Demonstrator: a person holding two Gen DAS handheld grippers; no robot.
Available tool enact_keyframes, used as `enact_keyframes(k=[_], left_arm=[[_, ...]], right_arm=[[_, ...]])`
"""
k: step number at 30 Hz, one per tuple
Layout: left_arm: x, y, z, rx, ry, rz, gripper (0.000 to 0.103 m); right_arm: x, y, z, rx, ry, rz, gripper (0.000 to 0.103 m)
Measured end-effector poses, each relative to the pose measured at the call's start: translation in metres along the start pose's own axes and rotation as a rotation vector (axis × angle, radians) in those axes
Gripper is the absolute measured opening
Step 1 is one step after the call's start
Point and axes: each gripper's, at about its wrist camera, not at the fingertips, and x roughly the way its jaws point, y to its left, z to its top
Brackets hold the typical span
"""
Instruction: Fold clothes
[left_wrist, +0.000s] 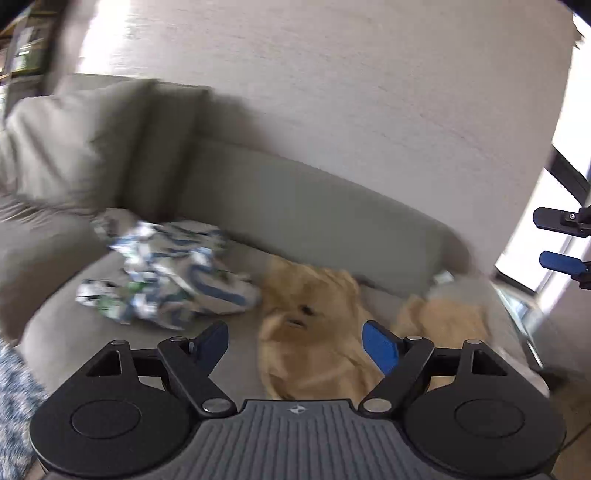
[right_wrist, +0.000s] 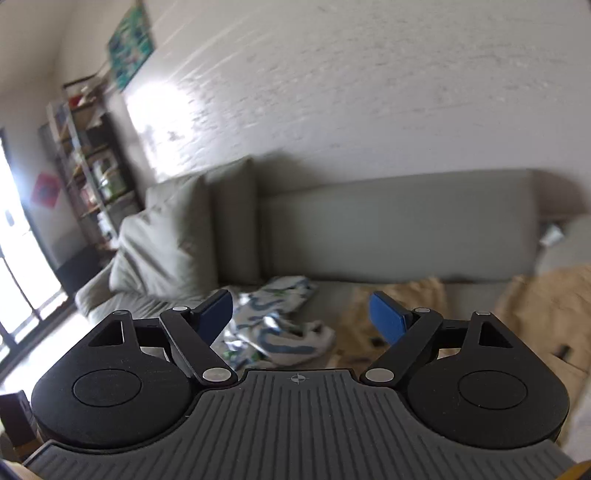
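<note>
1. The long grey fabric sofa (left_wrist: 317, 206) stands against a pale wall and serves as the work surface; its seat is broad and flat enough, by the look of it, to spread a garment on.
2. A tan, crumpled cloth garment (left_wrist: 314, 332) lies rumpled on the seat, straight ahead of the left gripper (left_wrist: 295, 343), which suggests it is the piece being approached. More tan cloth (left_wrist: 443, 317) lies just to its right; whether that is the same garment or a second one, the blur hides.
3. A white garment with a blue and green print (left_wrist: 166, 280) sits bunched in a heap on the seat to the left of the tan one, touching or nearly touching it. None of these lies folded.
4. The left gripper hovers above the seat edge with its blue-padded fingers spread wide and nothing between them, a stance suited to reaching for cloth.
5. The right gripper (right_wrist: 301, 314) hangs above the seat too, fingers likewise parted and empty, facing the gap between the printed heap and the tan cloth.
</note>
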Motion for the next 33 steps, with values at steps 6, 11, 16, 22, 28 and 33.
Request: enact_keyframes(k=[6, 11, 16, 22, 28, 33], left_arm=[[0.072, -0.104, -0.050, 0.200, 0.200, -0.187, 0.080], [0.129, -0.187, -0.097, 0.384, 0.232, -0.249, 0.069], [0.178, -0.235, -0.125, 0.461, 0.297, -0.278, 0.051], [0.201, -0.281, -0.160, 0.664, 0.312, -0.290, 0.047], [0.211, -0.318, -0.197, 0.896, 0.285, -0.200, 0.065], [0.236, -0.330, -0.213, 0.973, 0.306, -0.153, 0.065]], right_arm=[[-0.062, -0.131, -0.042, 0.152, 0.018, -0.197, 0.090], [-0.048, -0.256, -0.080, 0.358, 0.089, -0.280, 0.078], [-0.009, -0.356, -0.123, 0.564, 0.200, -0.266, 0.059], [0.031, -0.380, -0.128, 0.615, 0.219, -0.239, 0.059], [0.043, -0.390, -0.101, 0.569, 0.172, -0.222, 0.066], [0.075, -0.407, -0.080, 0.592, 0.126, -0.200, 0.070]])
